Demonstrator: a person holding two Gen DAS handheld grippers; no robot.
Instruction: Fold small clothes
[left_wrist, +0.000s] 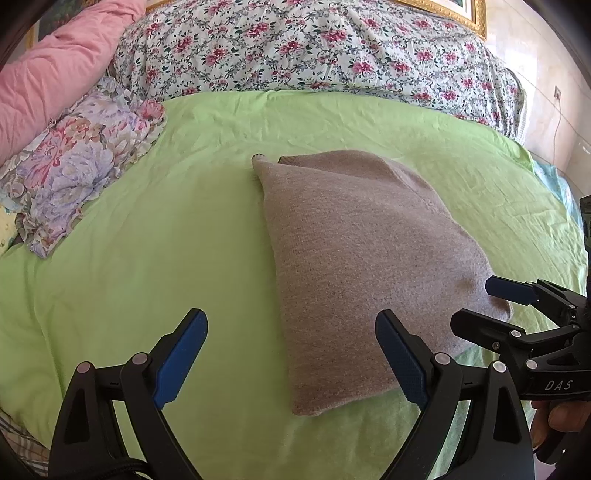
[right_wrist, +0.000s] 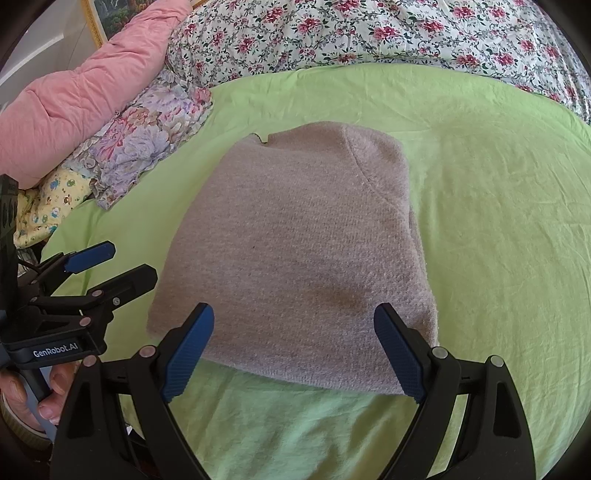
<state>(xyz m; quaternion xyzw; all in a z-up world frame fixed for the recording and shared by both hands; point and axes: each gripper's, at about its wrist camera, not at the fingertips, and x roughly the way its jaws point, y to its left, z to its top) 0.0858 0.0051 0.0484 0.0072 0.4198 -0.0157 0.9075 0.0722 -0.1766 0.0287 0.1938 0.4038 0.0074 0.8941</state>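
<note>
A grey-brown knit garment (left_wrist: 351, 258) (right_wrist: 295, 240) lies folded into a rough rectangle on the green sheet (left_wrist: 147, 221) (right_wrist: 498, 221). My left gripper (left_wrist: 291, 313) (right_wrist: 132, 259) is open beside the garment's near left corner, with nothing between its blue pads. My right gripper (right_wrist: 294, 308) (left_wrist: 472, 302) is open too, its fingers straddling the garment's near edge from just above. Neither gripper holds fabric. A hand (right_wrist: 55, 387) grips the left tool's handle.
A pink quilt (left_wrist: 55, 74) and a pastel floral pillow (left_wrist: 74, 158) lie at the left. A rose-print duvet (left_wrist: 295, 48) runs along the back under a gold picture frame (left_wrist: 476, 14). A yellow printed cloth (right_wrist: 51, 206) sits at the bed's left edge.
</note>
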